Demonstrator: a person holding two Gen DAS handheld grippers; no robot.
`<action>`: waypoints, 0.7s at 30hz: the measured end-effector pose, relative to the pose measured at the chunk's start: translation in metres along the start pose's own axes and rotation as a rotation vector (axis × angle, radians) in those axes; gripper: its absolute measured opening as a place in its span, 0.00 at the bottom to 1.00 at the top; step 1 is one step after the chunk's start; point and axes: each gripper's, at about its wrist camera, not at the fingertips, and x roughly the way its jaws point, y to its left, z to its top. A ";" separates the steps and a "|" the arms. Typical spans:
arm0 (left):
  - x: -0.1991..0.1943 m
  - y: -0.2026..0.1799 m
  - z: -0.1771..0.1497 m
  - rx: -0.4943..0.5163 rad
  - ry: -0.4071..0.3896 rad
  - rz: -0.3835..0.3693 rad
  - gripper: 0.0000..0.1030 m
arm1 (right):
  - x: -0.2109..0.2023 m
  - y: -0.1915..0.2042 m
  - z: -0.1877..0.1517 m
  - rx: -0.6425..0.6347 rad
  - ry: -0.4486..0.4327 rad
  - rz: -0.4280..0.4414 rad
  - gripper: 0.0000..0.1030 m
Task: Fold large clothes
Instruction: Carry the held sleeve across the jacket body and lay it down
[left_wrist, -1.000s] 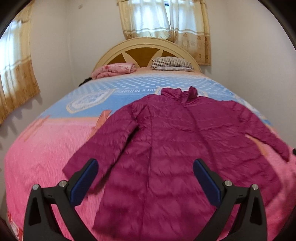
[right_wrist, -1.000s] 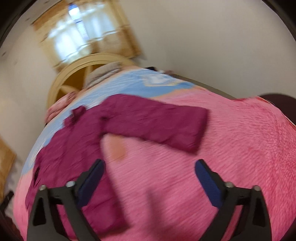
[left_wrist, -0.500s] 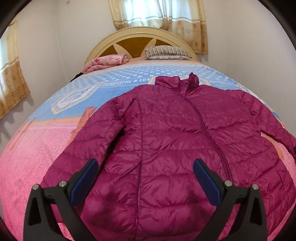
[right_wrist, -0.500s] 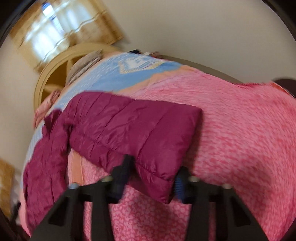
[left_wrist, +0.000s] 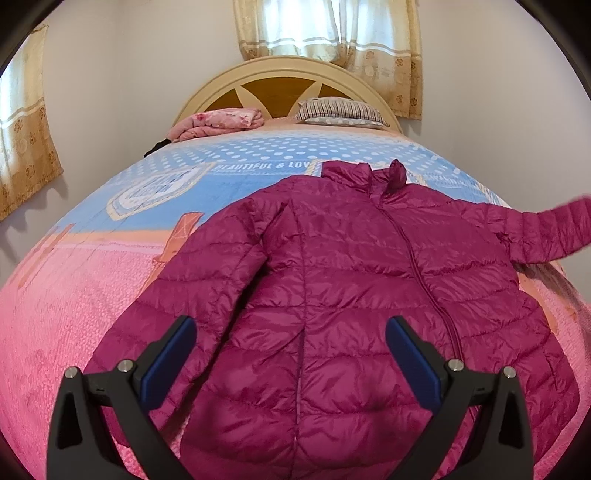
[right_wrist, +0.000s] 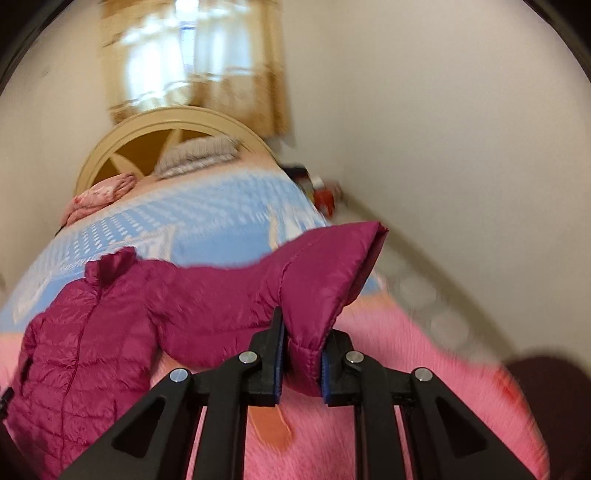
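We are right at the start of this fold. The magenta puffer jacket (left_wrist: 332, 295) lies front up across the bed (left_wrist: 74, 314), collar toward the headboard (left_wrist: 284, 79), body still spread flat and zipped. Our right gripper (right_wrist: 301, 363) has just been closing its jaws, and now the blue pads pinch the cuff end of the right sleeve (right_wrist: 325, 273), which is lifted clear of the pink cover (in the left wrist view we see it hanging in the air at the far right edge). That is the only part of the job under way.

Our left gripper (left_wrist: 290, 360) hovers over the lower hem with its fingers wide apart and nothing between them; the left sleeve (left_wrist: 207, 280) lies untouched alongside the body.

So, as we judge it: one sleeve picked up, not yet laid across the chest. Still to come are the other sleeve, then the body folds. A pillow (left_wrist: 341, 110) and a folded pink blanket (left_wrist: 218, 122) sit well away by the headboard.
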 end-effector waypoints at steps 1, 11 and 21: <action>-0.001 0.001 0.000 -0.003 0.000 -0.002 1.00 | -0.006 0.015 0.009 -0.045 -0.028 0.009 0.14; -0.005 0.015 0.003 -0.006 -0.010 0.010 1.00 | -0.041 0.176 0.019 -0.442 -0.195 0.154 0.13; -0.004 0.033 0.007 -0.016 -0.005 0.033 1.00 | -0.015 0.281 -0.023 -0.538 -0.142 0.347 0.13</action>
